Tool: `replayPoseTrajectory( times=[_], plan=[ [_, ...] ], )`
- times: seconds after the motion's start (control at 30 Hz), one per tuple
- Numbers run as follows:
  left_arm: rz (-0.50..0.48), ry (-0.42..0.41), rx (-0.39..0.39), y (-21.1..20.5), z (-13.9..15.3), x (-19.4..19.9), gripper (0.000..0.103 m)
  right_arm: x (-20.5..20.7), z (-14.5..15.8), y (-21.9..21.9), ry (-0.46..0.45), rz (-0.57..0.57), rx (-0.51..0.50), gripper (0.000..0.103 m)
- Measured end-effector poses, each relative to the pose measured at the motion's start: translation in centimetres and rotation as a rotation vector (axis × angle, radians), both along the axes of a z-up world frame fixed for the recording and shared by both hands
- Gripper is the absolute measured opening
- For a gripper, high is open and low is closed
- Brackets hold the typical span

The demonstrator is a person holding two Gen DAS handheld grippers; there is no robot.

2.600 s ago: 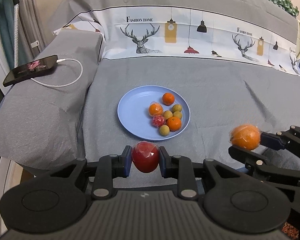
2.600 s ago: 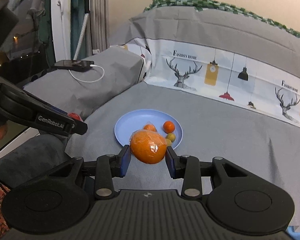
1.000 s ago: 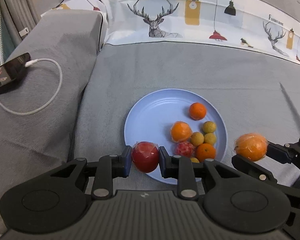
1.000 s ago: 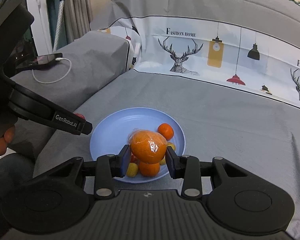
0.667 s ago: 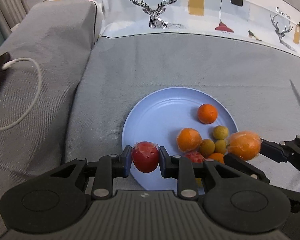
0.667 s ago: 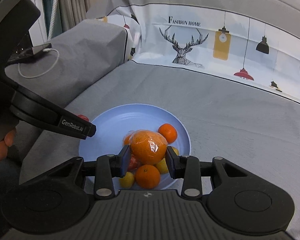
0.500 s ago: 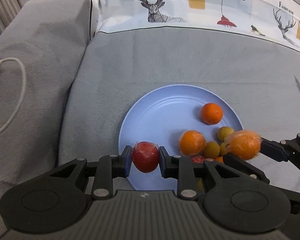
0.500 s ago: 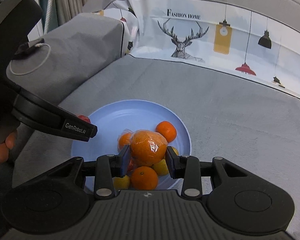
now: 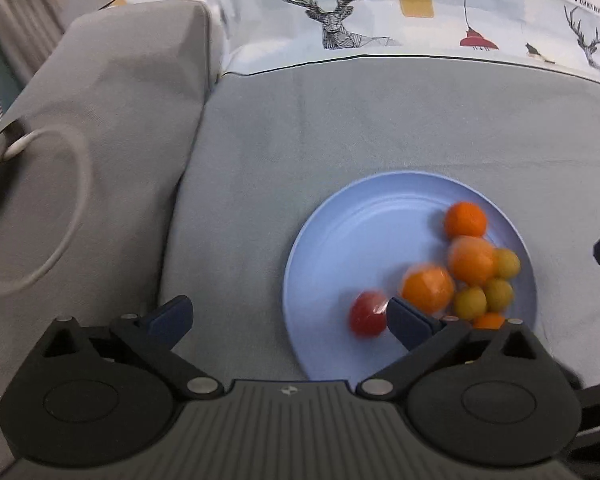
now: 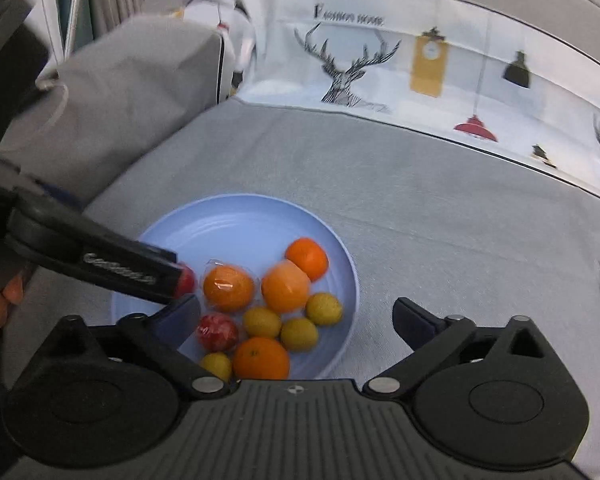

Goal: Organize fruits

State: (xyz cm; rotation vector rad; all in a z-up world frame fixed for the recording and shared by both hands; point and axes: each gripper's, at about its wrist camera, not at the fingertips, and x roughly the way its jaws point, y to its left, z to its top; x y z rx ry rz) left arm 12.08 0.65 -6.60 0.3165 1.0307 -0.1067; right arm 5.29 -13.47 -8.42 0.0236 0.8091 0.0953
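A blue plate (image 9: 360, 240) on the grey bed cover holds several oranges and small yellow-green fruits. My left gripper (image 9: 286, 314) hangs over the plate's near left rim, jaws opening wide. A red wrapped fruit (image 9: 366, 314) lies on the plate just inside the right finger, and no pad presses on it. My right gripper (image 10: 296, 314) is above the plate's (image 10: 236, 224) near edge, jaws also opening, nothing gripped. A wrapped orange (image 10: 286, 286) rests among the fruits below it. A left-gripper finger (image 10: 112, 266) partly hides the red fruit (image 10: 186, 280).
A grey pillow (image 9: 100, 140) rises left of the plate, with a white charging cable (image 9: 76, 200) looped on it. A deer-print sheet (image 9: 340, 20) lines the back. Bare grey cover (image 10: 440, 200) lies right of and beyond the plate. A person's hand (image 10: 4, 304) is at the left edge.
Both grippers came closer over the plate and then opened. The red fruit dropped from the left jaws onto the plate. The wrapped orange dropped from the right jaws among the fruits.
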Motion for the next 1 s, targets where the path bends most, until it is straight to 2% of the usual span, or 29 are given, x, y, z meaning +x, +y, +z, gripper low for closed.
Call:
replayPoseTrajectory(
  times=[0.27,0.5,0.73,1.0],
  plan=[
    [0.07,0.037,-0.063,2.6,2.7,-7.5,0.103,-7.7,2.7,0.6,-0.008,-0.046,0.003,0.102],
    [0.082,0.001,-0.087,3.4,4.9,-12.1,0.103,-13.2,4.9,1.4,-0.076,-0.089,0.005,0.102],
    [0.08,-0.057,-0.092,3.4,6.9,-14.2,0.103,-15.3,6.3,2.5,-0.129,-0.073,-0.011,0.102],
    [0.082,-0.071,-0.105,3.5,7.8,-15.3,0.103,-16.5,7.5,2.6,-0.165,-0.072,-0.023,0.102]
  ],
)
